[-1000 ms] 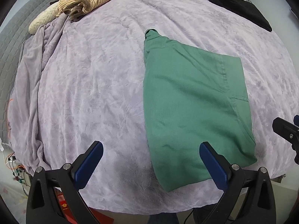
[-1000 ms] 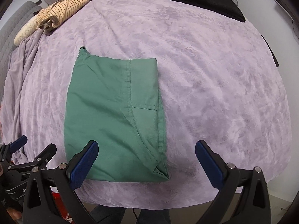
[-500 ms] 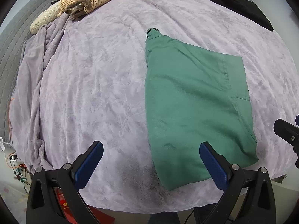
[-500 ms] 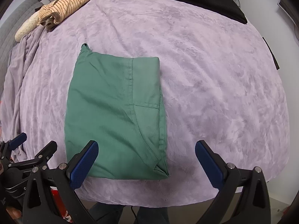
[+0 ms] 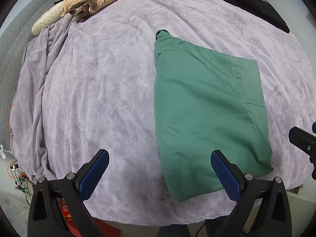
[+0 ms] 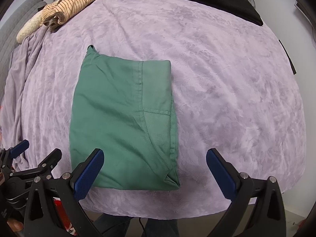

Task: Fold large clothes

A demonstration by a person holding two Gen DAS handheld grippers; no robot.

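A green garment [image 5: 205,106] [image 6: 122,122] lies folded into a rough rectangle on the lilac bedspread [image 5: 98,83] [image 6: 227,90], near the front edge. My left gripper [image 5: 160,173] hovers open above that edge; its right finger is over the garment's near left corner. My right gripper [image 6: 156,171] is open too, its left finger over the garment's near edge and its right finger over bare blanket. Neither holds anything. The left gripper's body [image 6: 29,169] shows at lower left in the right wrist view.
A striped beige garment [image 5: 94,0] [image 6: 67,6] lies bunched at the far left beside a cream pillow. A folded black garment [image 5: 254,4] [image 6: 221,2] rests at the far right. A grey quilted headboard [image 5: 11,39] borders the left. The bed edge drops off just below the grippers.
Both grippers have drifted slightly back and up, so the green garment sits a little lower in both views. The jaws stay wide apart. The garment itself has not moved.
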